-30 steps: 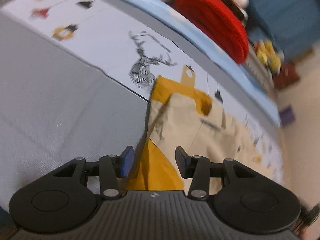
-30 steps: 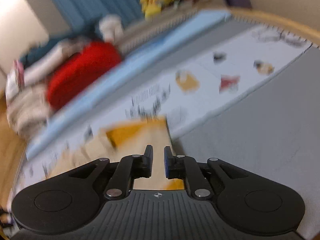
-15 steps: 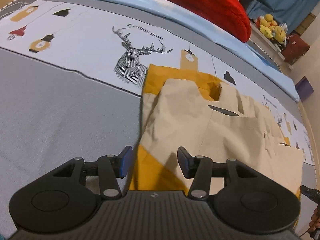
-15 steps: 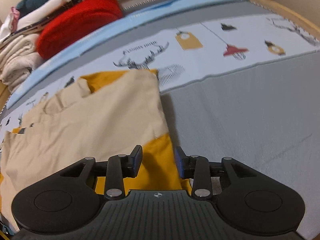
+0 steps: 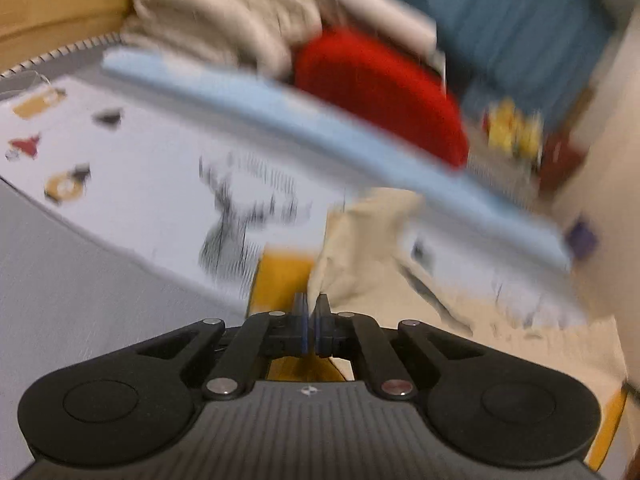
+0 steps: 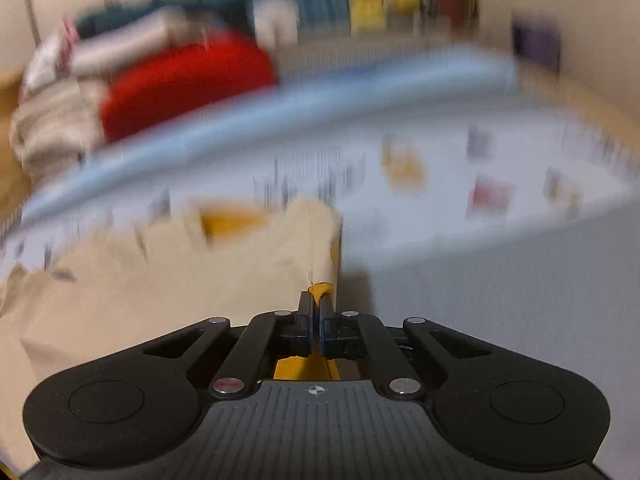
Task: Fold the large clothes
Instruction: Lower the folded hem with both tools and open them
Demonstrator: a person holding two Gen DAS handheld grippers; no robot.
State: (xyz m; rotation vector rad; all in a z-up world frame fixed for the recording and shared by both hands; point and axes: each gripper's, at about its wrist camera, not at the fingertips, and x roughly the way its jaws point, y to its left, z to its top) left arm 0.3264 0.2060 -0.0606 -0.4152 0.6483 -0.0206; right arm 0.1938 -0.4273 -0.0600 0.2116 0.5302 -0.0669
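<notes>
While both views blur, we count two grippers, left gripper [image 5: 311, 308] and right gripper [image 6: 315, 304], jaws each pinched on one beige-and-mustard garment [image 6: 168, 280] lifted over the printed bedspread [image 5: 152, 184].

A grey and white bed cover [image 5: 132, 184] printed with a deer and lanterns is spread across the lower left. A pale blue band [image 5: 304, 120] is seen running diagonally above it. Stacked beige linens [image 5: 216, 20] and a red knit pile [image 5: 380, 88] are blurred behind; blue curtains [image 5: 520, 28] fill the upper right.
</notes>
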